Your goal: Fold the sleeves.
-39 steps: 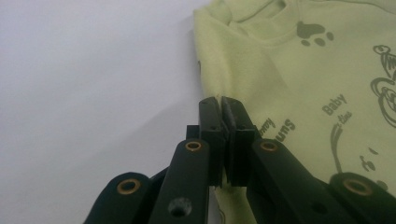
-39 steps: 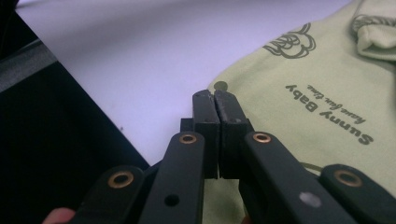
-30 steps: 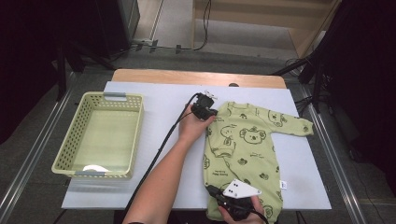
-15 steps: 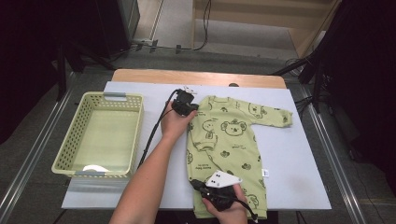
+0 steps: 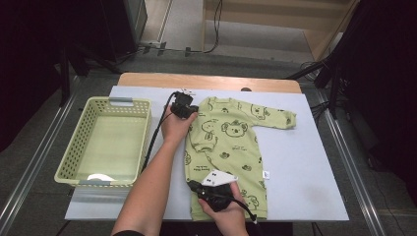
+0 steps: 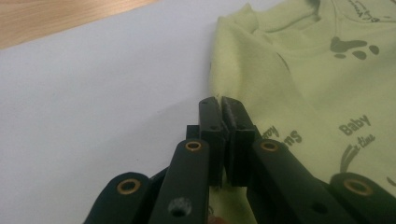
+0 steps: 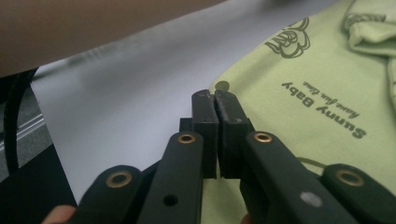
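Dark room around the work area, grey floor with cables running off behind, metal rails flanking a table [image 5: 314,196] covered by a white sheet; a strip of bare wood edge [image 5: 206,80] shows along the far side. On the sheet's left part sits a pale green plastic basket [image 5: 74,147] with perforated walls, a white scrap lying in its near corner. Right of the basket, near the sheet's middle, a light green baby romper [image 5: 231,147] with koala prints lies flat, neckline toward the far edge, one sleeve stretched out to the right, the other sleeve folded in over the chest, legs toward the person. A small white tag [image 5: 266,174] lies just beside its right hem. Left gripper [image 5: 183,105] rests at the romper's far left shoulder; in the left gripper view its pads [image 6: 236,116] are pressed together with the shoulder edge of the cloth pinched at their tips. Right gripper [image 5: 196,187] sits at the romper's near left edge, by the leg; in the right gripper view its pads [image 7: 226,105] stand almost together, having just been easing apart, with the cloth's edge at their tips; whether cloth is still caught between them cannot be told. Printed words "Sunny Baby" [image 7: 322,109] read beside them.
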The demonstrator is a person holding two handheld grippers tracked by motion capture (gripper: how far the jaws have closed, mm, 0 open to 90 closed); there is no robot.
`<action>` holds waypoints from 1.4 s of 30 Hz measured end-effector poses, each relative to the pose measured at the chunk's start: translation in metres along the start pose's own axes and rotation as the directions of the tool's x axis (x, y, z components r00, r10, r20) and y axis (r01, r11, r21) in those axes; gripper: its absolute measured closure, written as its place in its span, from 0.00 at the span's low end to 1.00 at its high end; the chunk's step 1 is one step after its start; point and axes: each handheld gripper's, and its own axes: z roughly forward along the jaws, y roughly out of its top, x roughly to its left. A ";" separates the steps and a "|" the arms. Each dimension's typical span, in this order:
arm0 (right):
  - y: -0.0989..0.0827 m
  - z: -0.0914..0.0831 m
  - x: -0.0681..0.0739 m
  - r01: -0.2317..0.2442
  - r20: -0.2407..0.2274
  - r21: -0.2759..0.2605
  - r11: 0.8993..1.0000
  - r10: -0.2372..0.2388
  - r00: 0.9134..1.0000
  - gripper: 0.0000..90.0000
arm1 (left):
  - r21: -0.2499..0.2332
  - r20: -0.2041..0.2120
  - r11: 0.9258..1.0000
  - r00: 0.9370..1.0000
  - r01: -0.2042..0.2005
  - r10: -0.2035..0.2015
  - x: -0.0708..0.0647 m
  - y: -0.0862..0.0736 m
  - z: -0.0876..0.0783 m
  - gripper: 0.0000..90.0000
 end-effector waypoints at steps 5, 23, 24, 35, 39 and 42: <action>-0.003 -0.012 0.003 0.020 -0.051 0.007 1.000 -0.020 0.998 0.46 | -0.014 0.061 0.996 0.995 0.083 -0.082 0.001 0.002 -0.007 0.81; -0.040 -0.029 0.037 0.206 -0.099 0.078 0.976 -0.198 0.975 0.61 | -0.111 0.168 0.991 0.985 0.071 -0.052 -0.035 -0.020 -0.045 0.20; -0.042 -0.027 0.038 0.216 -0.087 0.086 0.973 -0.209 0.974 0.61 | -0.112 0.178 0.991 0.983 0.068 -0.048 -0.037 -0.023 -0.048 0.19; -0.041 -0.025 0.040 0.197 -0.058 0.082 0.977 -0.193 0.979 0.88 | -0.151 0.180 0.988 0.984 0.016 0.012 -0.054 -0.048 -0.073 0.18; -0.040 -0.024 0.041 0.191 -0.073 0.070 0.979 -0.186 0.980 0.87 | -0.172 0.192 0.985 0.981 0.003 0.031 -0.060 -0.053 -0.082 0.18; -0.039 -0.027 0.039 0.175 -0.098 0.037 0.984 -0.171 0.980 0.78 | -0.175 0.197 0.984 0.979 -0.020 0.054 -0.064 -0.056 -0.087 0.17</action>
